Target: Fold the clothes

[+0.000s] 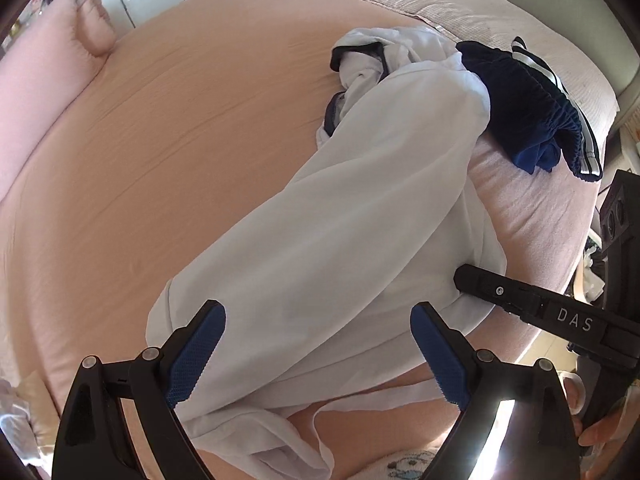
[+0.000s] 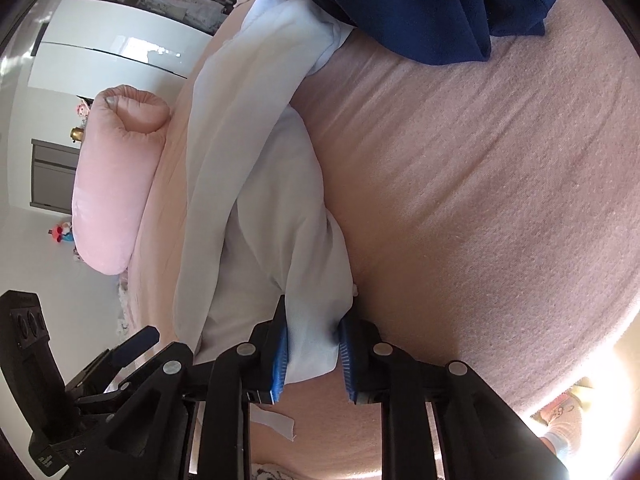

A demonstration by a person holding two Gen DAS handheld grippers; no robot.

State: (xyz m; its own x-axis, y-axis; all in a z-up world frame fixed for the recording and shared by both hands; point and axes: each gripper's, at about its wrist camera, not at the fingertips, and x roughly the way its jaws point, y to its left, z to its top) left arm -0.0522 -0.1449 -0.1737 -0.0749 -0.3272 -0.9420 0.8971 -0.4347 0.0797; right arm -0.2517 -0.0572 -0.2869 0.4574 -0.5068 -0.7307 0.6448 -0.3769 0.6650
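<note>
Right gripper (image 2: 312, 354) marked DAS, pinching white garment (image 2: 280, 200)

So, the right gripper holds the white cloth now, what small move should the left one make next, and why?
Probably close the left gripper on the near edge of the white garment. Its jaws stand open with the cloth between them, while the right gripper is already shut on another part of the hem. With both ends held, the person could lift and spread it on the bed.
</note>
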